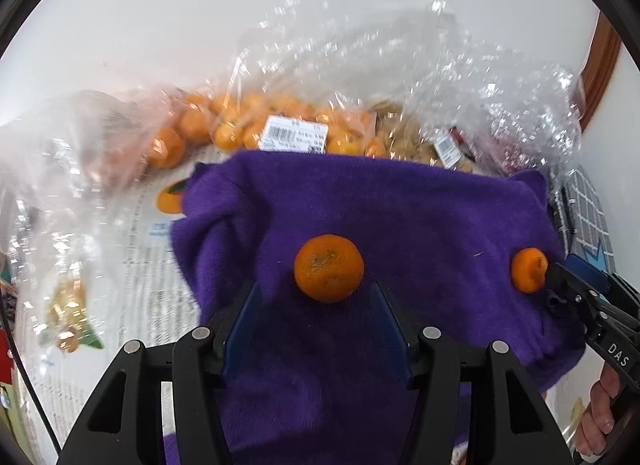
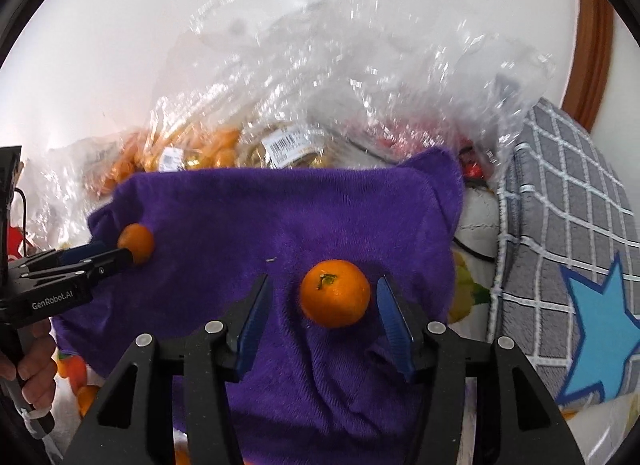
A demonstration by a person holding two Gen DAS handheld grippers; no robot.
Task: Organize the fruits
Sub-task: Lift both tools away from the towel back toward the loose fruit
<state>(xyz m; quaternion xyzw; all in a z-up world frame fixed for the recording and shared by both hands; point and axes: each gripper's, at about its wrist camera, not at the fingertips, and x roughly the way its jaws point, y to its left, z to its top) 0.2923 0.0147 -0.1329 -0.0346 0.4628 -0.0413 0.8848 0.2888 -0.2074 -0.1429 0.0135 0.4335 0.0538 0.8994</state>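
Crinkling clear plastic bags (image 1: 360, 65) blur the bagged oranges (image 1: 224, 125) behind.

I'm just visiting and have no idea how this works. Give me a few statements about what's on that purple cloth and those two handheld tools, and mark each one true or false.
1. Two mandarins lie on the purple cloth. True: the left mandarin and the right mandarin.
2. The left tool squeezes its mandarin tightly. False: its blue fingers stand apart on either side of the fruit, with a gap.
3. The right tool is open. True: its mandarin sits on the cloth between the fingers, unpressed.
4. The clear plastic bags behind the cloth are empty. False: they hold many small orange fruits.
5. A grey checked cushion lies beside the cloth. True.
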